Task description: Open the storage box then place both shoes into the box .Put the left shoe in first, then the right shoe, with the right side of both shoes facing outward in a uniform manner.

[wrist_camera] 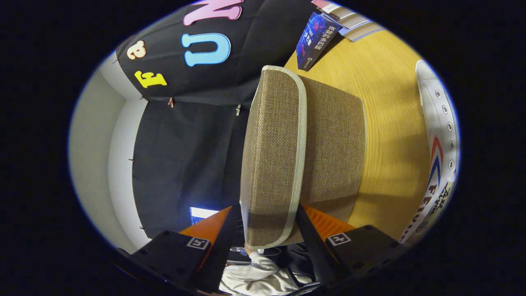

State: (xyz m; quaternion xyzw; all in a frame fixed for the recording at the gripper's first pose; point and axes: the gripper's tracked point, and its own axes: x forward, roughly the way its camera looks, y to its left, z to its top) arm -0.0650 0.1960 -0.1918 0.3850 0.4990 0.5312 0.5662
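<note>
Pinched between the gripper's (269, 230) two fingers, the brown woven-fabric lid (273, 156) with pale piping stands lifted off the matching storage box (335, 152) on the yellow wooden table (390, 123). Opening looks underway; the white lace-up shoe (439, 144) beyond waits unpacked.

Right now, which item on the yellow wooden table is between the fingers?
The brown woven fabric storage box: the gripper clamps its pale-trimmed lid from both sides. The white lace-up shoe and the dark blue booklet lie apart, untouched.
</note>
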